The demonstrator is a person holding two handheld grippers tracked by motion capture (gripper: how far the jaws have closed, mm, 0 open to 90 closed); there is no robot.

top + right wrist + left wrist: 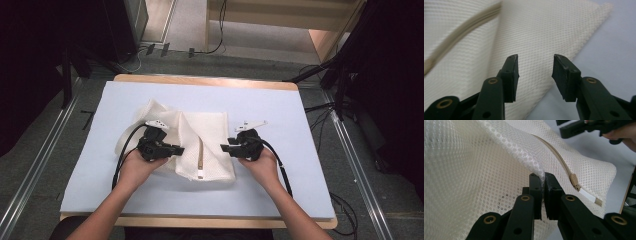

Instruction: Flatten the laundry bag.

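Mesh bag (pixel 207 145), one, white honeycomb net, lies crumpled mid-surface (pixel 280 195) between 2 grippers. One beige zipper (pixel 200 159) runs down it w/ a pull tab at the near end. Left gripper (pixel 176 149) is clamped on a raised fold of the mesh; left gripper view shows its jaws nearly together w/ net between, plus zipper slider (pixel 573 179) close up. Right gripper (pixel 225 148) has jaws spread, nothing held, at the bag's right edge; right gripper view shows fine weave & a pointed corner (pixel 607 6) on the pale blue surface.
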